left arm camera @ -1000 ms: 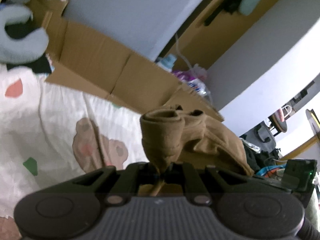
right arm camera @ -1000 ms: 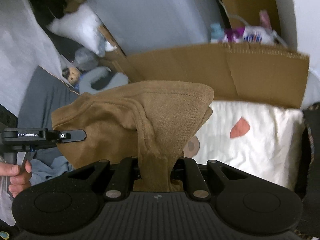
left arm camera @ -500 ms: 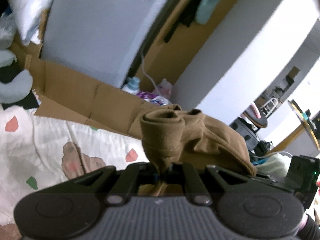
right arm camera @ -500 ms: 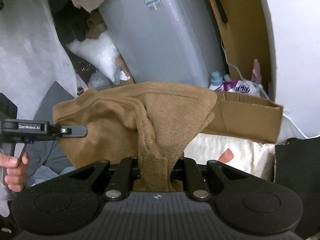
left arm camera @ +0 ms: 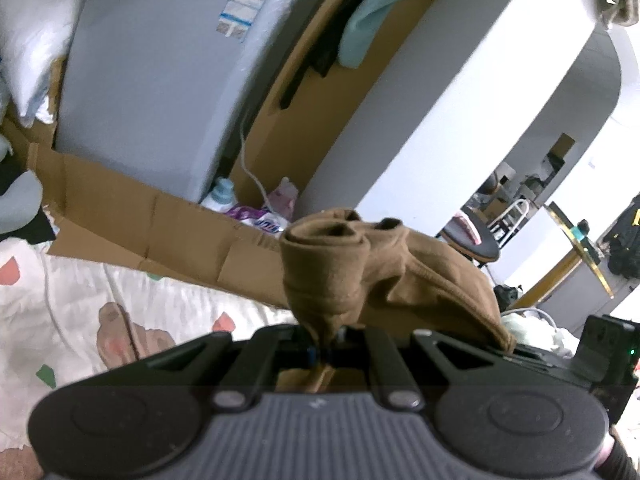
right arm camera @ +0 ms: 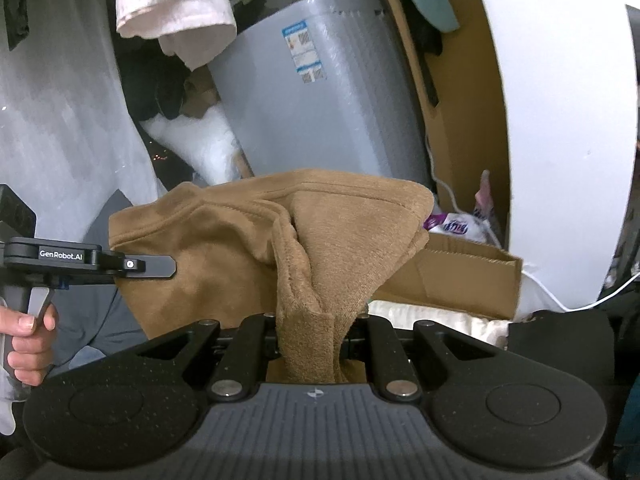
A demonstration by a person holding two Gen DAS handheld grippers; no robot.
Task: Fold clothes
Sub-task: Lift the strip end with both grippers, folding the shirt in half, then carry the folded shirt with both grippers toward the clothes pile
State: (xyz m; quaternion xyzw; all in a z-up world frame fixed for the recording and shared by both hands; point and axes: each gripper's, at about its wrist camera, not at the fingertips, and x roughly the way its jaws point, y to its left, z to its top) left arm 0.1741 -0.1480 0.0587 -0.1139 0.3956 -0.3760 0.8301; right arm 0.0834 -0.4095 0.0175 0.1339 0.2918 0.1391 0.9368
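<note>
Both tongs are pinching the same brown garment [right arm camera: 224,248], which hangs in the air between them, lifted clear of the bed. In the right wrist view the right tongs [right arm camera: 310,344] have their jaws pressed together on a thick bunched fold of the fuzzy brown cloth, which rises from the jaws and spreads left as a broad drape with a stitched hem along its top edge. At the far left edge of that drape the left tongs [right arm camera: 170,265] — a black tool printed with "GenRobot.AI" — bite into the cloth, with a person's hand [right arm camera: 28,344] wrapped around the trigger grip below. In the left wrist view the left tongs [left arm camera: 326,346] are closed on a rolled, tube-like bunch of the brown garment [left arm camera: 340,276], whose hem runs down to the right toward the black body of the other tool [left arm camera: 604,344]. Beneath lies the bed with a white quilt [left arm camera: 72,300] printed with a bear and small coloured shapes, bordered by a flattened cardboard sheet [left arm camera: 160,228]. Behind stand a grey appliance [right arm camera: 320,108] carrying a label sticker, a white pillow [right arm camera: 196,140], and hanging clothes [right arm camera: 176,4] up above — a pale pink piece among them.
</note>
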